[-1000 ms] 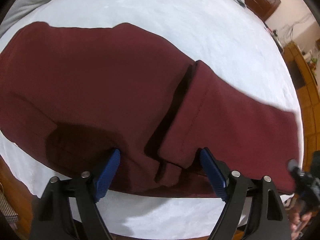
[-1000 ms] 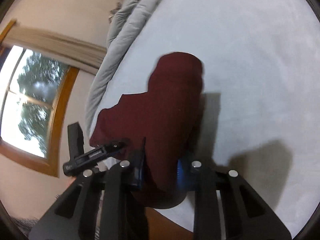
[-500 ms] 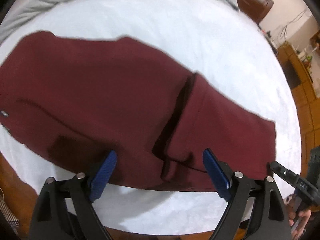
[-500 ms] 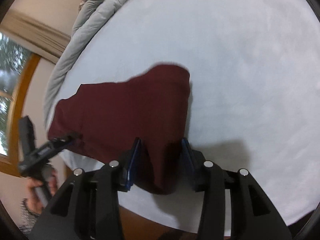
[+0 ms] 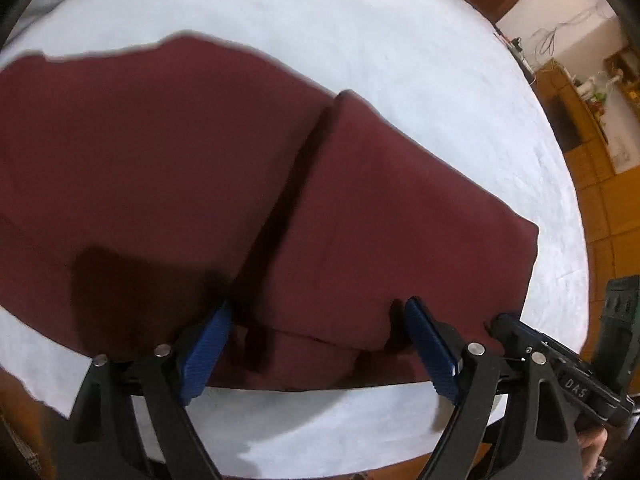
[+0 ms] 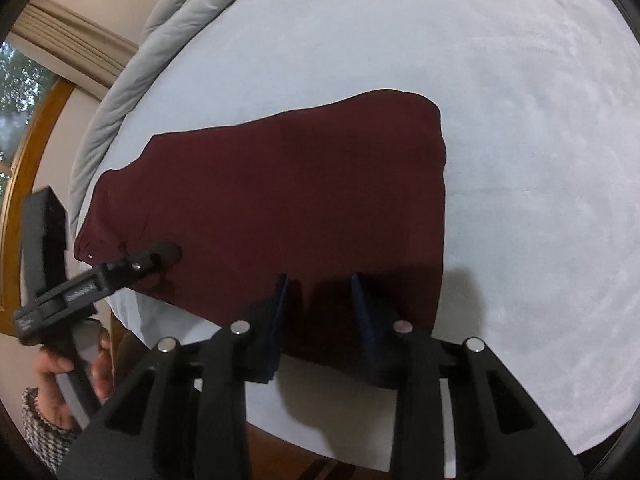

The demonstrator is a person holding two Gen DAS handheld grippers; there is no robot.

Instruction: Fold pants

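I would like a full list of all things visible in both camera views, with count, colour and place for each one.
pants: one, maroon, flat on the bed near its front edge
bed sheet: one, white, covering the bed
duvet: one, grey, bunched at the far side
window: one, wooden frame, left of right wrist view
wooden furniture: brown, far right of left wrist view
left claw: black, blue pads, open over the pants' edge
right claw: black, blue pads, astride the pants' edge
hand: one, holding the left claw's handle

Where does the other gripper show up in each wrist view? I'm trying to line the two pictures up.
Left wrist view: right gripper at the lower right edge.
Right wrist view: left gripper at the lower left, over the cloth.
Shared landmark: the maroon pants on the white bed.
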